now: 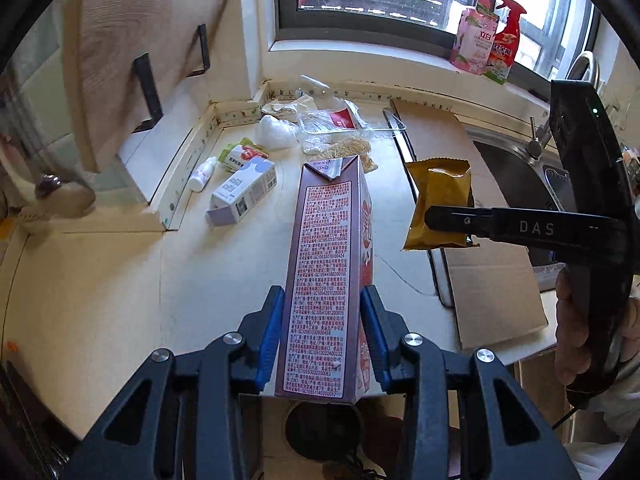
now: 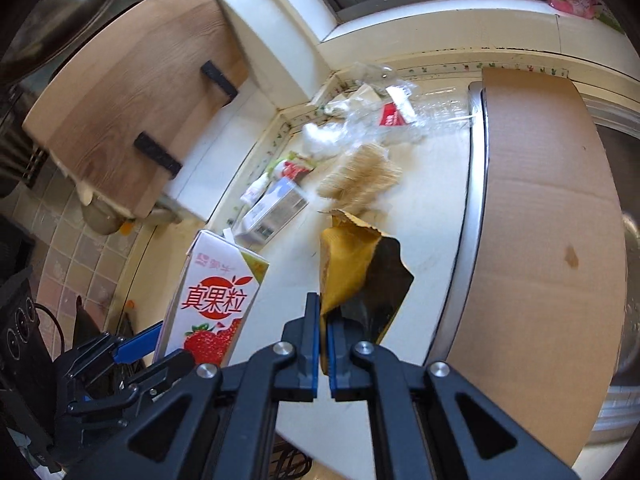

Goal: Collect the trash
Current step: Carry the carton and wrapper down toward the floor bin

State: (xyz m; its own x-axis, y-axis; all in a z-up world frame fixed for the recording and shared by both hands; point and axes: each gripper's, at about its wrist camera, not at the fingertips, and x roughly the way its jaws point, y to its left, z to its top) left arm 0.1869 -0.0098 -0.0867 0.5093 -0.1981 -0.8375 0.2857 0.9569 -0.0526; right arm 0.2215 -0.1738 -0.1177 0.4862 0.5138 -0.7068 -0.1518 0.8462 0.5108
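Note:
My left gripper (image 1: 322,300) is shut on a tall strawberry drink carton (image 1: 328,272), held above the front edge of the counter; the carton also shows in the right wrist view (image 2: 212,304). My right gripper (image 2: 324,312) is shut on a yellow snack wrapper (image 2: 356,268), held in the air to the carton's right; the wrapper also shows in the left wrist view (image 1: 440,204). More trash lies at the counter's back corner: a small white and purple box (image 1: 244,196), a small white bottle (image 1: 202,174), a green and red packet (image 1: 240,156), crumpled tissue (image 1: 276,132), clear plastic wrap (image 1: 340,120) and dry noodles (image 1: 348,150).
A sheet of cardboard (image 1: 480,220) lies over the sink's left edge, with the steel sink (image 1: 516,168) and tap to the right. Two cleaner bottles (image 1: 488,40) stand on the window sill. A wooden shelf (image 1: 132,48) hangs on the left wall. A dark round opening (image 1: 324,428) sits below the carton.

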